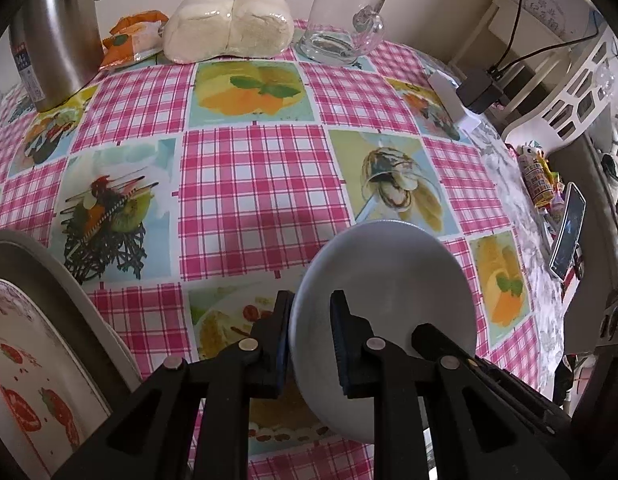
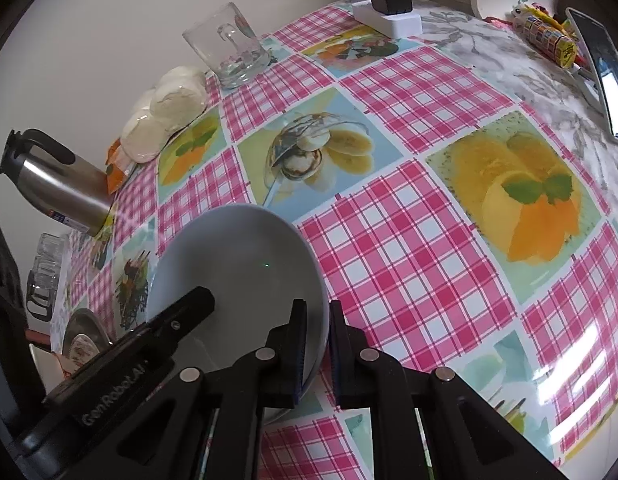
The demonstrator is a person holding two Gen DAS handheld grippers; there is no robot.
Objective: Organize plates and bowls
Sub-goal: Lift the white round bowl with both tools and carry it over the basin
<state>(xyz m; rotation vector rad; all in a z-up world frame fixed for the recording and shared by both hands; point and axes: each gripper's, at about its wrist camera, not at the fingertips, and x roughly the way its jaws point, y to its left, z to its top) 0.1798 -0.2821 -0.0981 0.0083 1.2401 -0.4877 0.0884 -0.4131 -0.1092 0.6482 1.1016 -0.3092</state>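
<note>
1. Pale grey ceramic is what both our tongs meet: one bowl [image 1: 383,320], tilted on the surface [image 1: 261,184] with its pink check and fruit-print cloth.
2. Our left tongs [image 1: 309,344] straddle the bowl's rim, one pad outside and one inside, with a visible gap at the inner pad, so we cannot tell whether they grip.
3. Our right tongs [image 2: 318,354] straddle the opposite rim the same way; we cannot tell their grip either.
4. Left of the bowl lies a strawberry-patterned plate [image 1: 25,380] in a grey tray [image 1: 69,280].
5. Beyond the bowl, by the wall, stand a glass mug [image 1: 341,24], wrapped buns [image 1: 229,26] and a steel flask [image 1: 57,36].
</note>
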